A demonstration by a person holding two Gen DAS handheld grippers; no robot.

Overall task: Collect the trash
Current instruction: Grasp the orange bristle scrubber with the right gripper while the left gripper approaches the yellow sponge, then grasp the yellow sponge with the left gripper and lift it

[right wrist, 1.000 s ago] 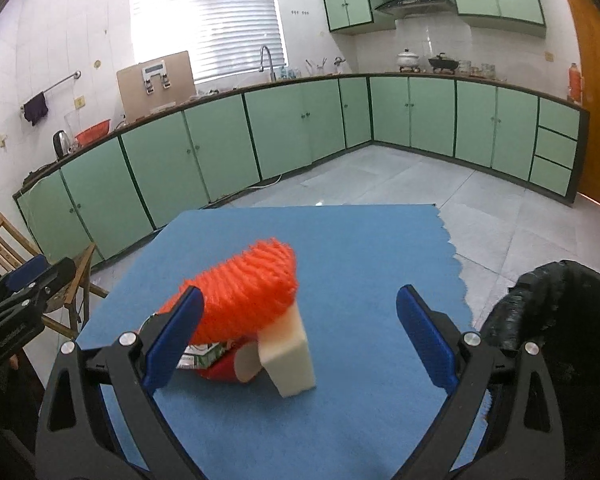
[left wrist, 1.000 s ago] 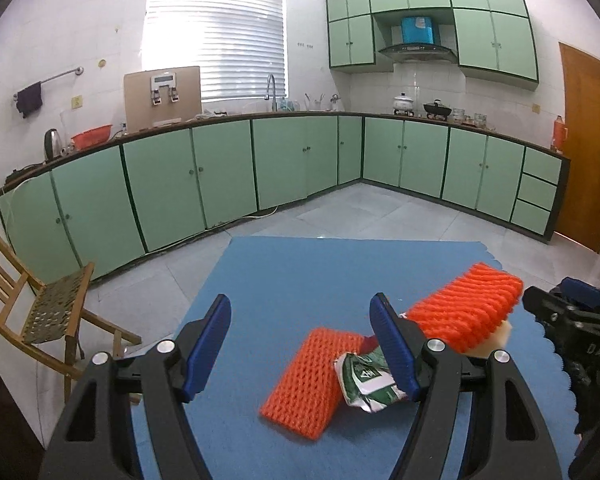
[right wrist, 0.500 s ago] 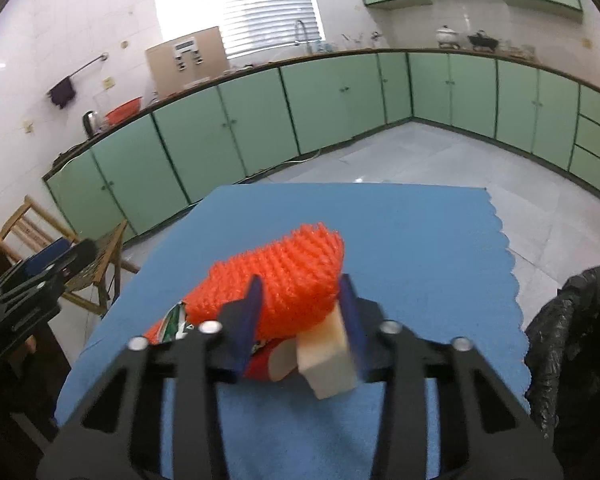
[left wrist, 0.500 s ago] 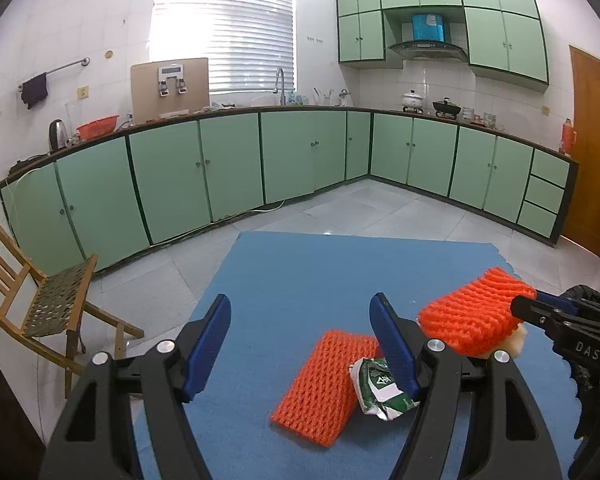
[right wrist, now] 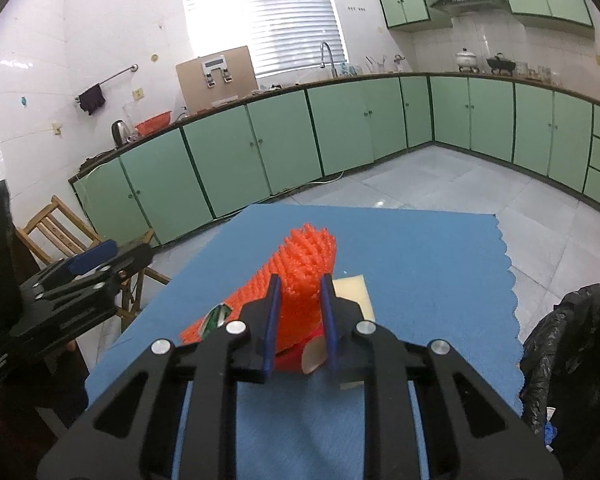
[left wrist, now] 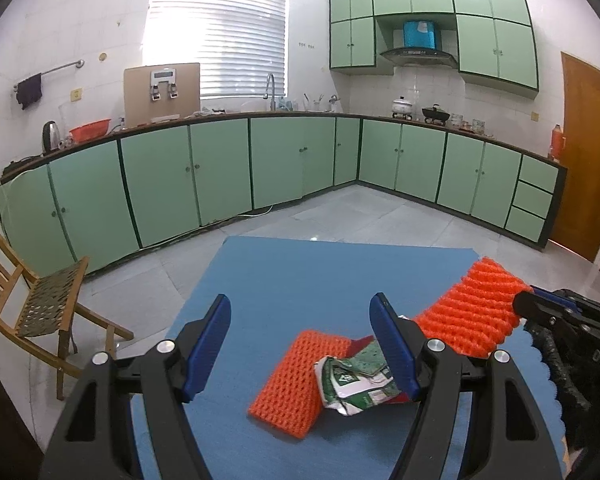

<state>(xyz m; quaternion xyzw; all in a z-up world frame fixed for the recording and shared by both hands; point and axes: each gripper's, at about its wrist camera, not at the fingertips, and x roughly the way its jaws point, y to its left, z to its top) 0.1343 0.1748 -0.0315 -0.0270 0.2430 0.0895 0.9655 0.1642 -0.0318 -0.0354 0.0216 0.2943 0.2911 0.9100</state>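
The right gripper (right wrist: 300,300) has just been closing and now pinches an orange foam net (right wrist: 306,268) between its jaws, lifted off the blue mat (right wrist: 420,264): first trash secured, probably bound for the black bin bag (right wrist: 572,356) right of the mat. The left gripper (left wrist: 300,344) hangs wide open, empty, above another orange net (left wrist: 296,384) and a crumpled wrapper (left wrist: 352,384).
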